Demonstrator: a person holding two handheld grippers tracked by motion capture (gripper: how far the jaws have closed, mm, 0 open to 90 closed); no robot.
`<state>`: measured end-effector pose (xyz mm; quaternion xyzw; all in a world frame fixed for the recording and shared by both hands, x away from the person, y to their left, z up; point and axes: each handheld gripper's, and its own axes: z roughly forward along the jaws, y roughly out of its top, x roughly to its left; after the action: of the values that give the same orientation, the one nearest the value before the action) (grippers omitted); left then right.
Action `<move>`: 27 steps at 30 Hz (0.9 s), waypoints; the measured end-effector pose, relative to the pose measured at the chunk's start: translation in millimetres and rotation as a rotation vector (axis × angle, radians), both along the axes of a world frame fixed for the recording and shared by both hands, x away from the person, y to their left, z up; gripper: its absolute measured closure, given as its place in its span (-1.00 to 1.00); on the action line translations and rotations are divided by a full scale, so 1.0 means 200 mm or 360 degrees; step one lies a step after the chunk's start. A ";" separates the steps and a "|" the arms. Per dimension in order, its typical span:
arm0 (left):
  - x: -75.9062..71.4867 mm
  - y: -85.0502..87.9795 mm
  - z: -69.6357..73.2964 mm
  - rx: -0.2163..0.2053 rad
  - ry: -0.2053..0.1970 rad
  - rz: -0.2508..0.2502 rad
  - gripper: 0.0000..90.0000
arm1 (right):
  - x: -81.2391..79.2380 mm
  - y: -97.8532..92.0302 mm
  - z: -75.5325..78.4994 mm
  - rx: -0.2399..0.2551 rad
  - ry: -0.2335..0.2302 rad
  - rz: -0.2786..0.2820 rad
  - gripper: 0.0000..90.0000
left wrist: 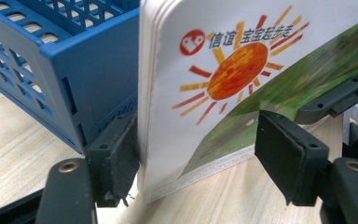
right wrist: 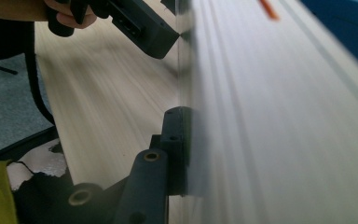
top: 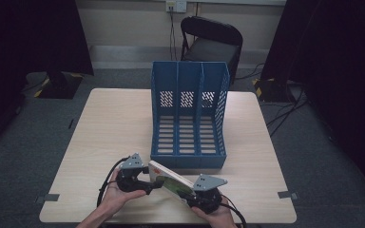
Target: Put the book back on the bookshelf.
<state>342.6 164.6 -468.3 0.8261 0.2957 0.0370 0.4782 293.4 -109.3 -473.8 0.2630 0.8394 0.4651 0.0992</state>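
A white board book (top: 171,183) with an orange sun on its cover (left wrist: 223,74) stands tilted on its edge near the table's front, just in front of the blue file rack (top: 190,114). My left gripper (top: 154,185) straddles its left end. One pad (left wrist: 119,158) touches the back of the book, while the other pad (left wrist: 284,158) stands off the cover. My right gripper (top: 192,194) is shut on the book's right end. Its near pad (right wrist: 177,144) presses flat on the blurred book face (right wrist: 284,116), and its other jaw is hidden behind the book.
The rack has three slots and stands mid-table with its open side toward me (left wrist: 88,70). The wooden table (top: 119,123) is bare to the left and right of it. A black chair (top: 211,42) stands beyond the far edge. Cables trail from both grippers.
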 end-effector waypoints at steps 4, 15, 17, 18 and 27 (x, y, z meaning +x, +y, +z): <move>-0.01 -0.01 0.00 0.0005 -0.0004 0.0018 -0.29 | 0.02 -0.02 -0.02 0.0110 0.0089 -0.0017 0.58; 0.00 0.00 0.00 0.0008 0.0021 0.0038 -0.31 | 0.01 0.00 -0.01 0.0070 0.0036 -0.0016 0.70; 0.00 0.01 0.01 0.0003 0.0041 0.0046 -0.31 | 0.01 0.00 -0.01 0.0063 0.0038 -0.0007 0.70; 0.00 0.02 0.01 0.0007 0.0041 0.0053 -0.31 | 0.01 0.00 0.00 0.0064 0.0043 -0.0004 0.70; 0.05 0.19 0.02 0.0092 0.0027 0.0247 -0.43 | 0.02 -0.03 0.01 0.0074 0.0101 -0.0013 0.70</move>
<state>353.4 201.7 -465.2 0.8145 0.3617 0.0756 0.4473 296.5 -115.4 -471.6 0.2832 0.8300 0.4756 0.0681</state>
